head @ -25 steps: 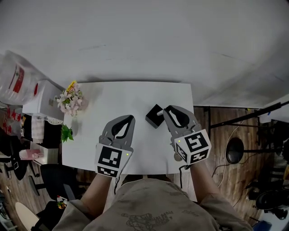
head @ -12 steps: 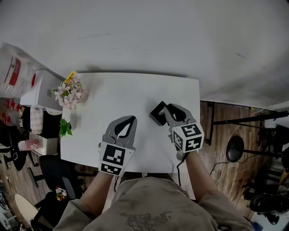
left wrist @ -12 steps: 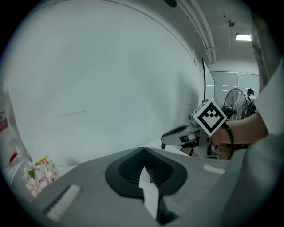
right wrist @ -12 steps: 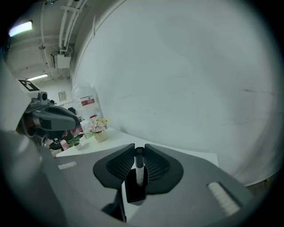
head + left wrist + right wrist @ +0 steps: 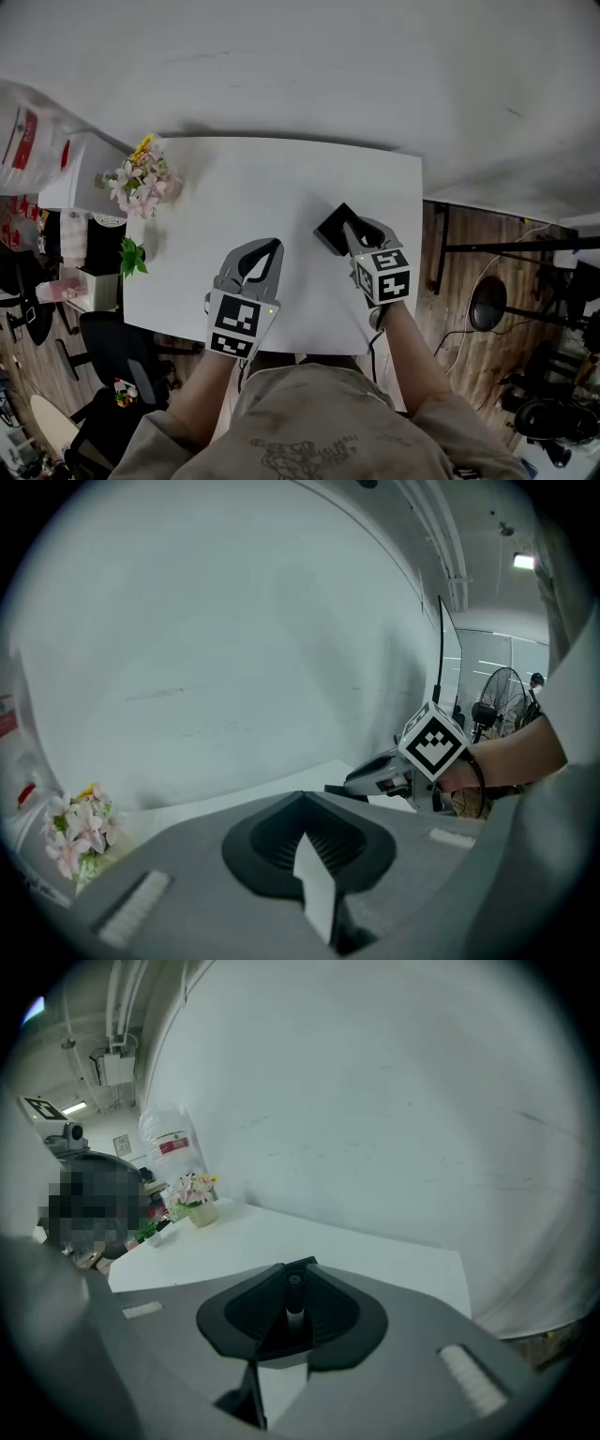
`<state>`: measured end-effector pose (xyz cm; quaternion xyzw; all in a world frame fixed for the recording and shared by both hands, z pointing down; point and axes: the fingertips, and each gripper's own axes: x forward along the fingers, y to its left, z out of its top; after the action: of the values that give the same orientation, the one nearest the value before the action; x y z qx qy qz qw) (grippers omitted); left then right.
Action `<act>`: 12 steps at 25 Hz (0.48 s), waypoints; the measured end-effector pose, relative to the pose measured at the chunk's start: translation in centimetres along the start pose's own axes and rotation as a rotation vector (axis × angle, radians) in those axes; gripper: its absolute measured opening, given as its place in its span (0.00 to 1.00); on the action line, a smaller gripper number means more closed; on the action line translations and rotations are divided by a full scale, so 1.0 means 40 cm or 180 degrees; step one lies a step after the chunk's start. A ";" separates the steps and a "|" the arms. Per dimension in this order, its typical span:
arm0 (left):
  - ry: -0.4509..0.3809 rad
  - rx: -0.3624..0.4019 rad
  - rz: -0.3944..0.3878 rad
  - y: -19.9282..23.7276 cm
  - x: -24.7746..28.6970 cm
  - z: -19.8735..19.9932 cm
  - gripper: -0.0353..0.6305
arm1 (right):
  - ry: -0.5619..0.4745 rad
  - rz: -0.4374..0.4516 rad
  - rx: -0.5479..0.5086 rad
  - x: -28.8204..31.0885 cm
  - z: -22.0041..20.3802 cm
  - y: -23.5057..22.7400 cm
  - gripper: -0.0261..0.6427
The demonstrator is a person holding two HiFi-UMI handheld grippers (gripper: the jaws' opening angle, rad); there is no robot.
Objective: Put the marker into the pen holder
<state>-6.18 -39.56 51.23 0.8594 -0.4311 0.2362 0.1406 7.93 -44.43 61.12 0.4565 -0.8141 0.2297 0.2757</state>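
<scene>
Marker [image 5: 294, 1309]: there is one, and it sits in the right gripper [image 5: 298, 1266], lying along the narrow gap between the two jaws, which are closed onto it, with its dark end up near the jaw tips and its pale barrel further back toward the camera. Counting from the left in the head view, there is one bunch of pink and yellow flowers [image 5: 141, 183] at the table's left edge, one small green plant [image 5: 134, 256] just below it, one left gripper [image 5: 274, 246], one black pen holder [image 5: 334, 231] and one right gripper [image 5: 352, 228]. The left gripper's jaws meet at their tips with nothing between them (its own view shows only bare ribbed pads behind the point where they touch) [image 5: 302, 795]. The right gripper's tips reach the pen holder's near right edge; whether the marker's end is over the holder's opening or beside it cannot be told. Everything rests on one plain white table [image 5: 253, 187], set against a pale wall, with a wooden floor [image 5: 469, 272] to the right of it.
</scene>
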 end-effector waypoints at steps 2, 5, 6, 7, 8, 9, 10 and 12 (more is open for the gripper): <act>0.0015 -0.0006 -0.0005 -0.003 0.002 -0.006 0.05 | 0.0074 0.0024 -0.0011 0.006 -0.013 0.003 0.19; 0.0022 0.0003 -0.0012 -0.007 0.003 -0.008 0.05 | 0.0105 -0.0001 -0.0049 0.006 -0.015 0.001 0.19; 0.0016 0.0008 -0.0013 -0.009 0.002 -0.006 0.05 | 0.0098 -0.0014 -0.0062 0.002 -0.011 0.000 0.19; 0.0008 0.0015 -0.0012 -0.010 0.000 -0.003 0.05 | 0.0078 -0.0024 -0.0073 -0.003 -0.006 0.001 0.19; -0.0001 0.0024 -0.0009 -0.011 -0.002 0.000 0.05 | 0.0051 -0.0027 -0.0082 -0.011 0.001 0.003 0.21; -0.0009 0.0034 -0.0006 -0.013 -0.006 0.003 0.05 | 0.0024 -0.0023 -0.0095 -0.020 0.008 0.005 0.23; -0.0017 0.0044 -0.0005 -0.016 -0.011 0.006 0.05 | -0.0002 -0.0018 -0.0116 -0.030 0.015 0.008 0.24; -0.0039 0.0055 -0.0012 -0.023 -0.023 0.016 0.05 | -0.0056 -0.0018 -0.0176 -0.056 0.032 0.014 0.24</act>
<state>-5.74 -38.69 50.19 0.8628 -0.4283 0.2343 0.1311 8.09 -43.58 58.61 0.4531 -0.8212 0.2023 0.2817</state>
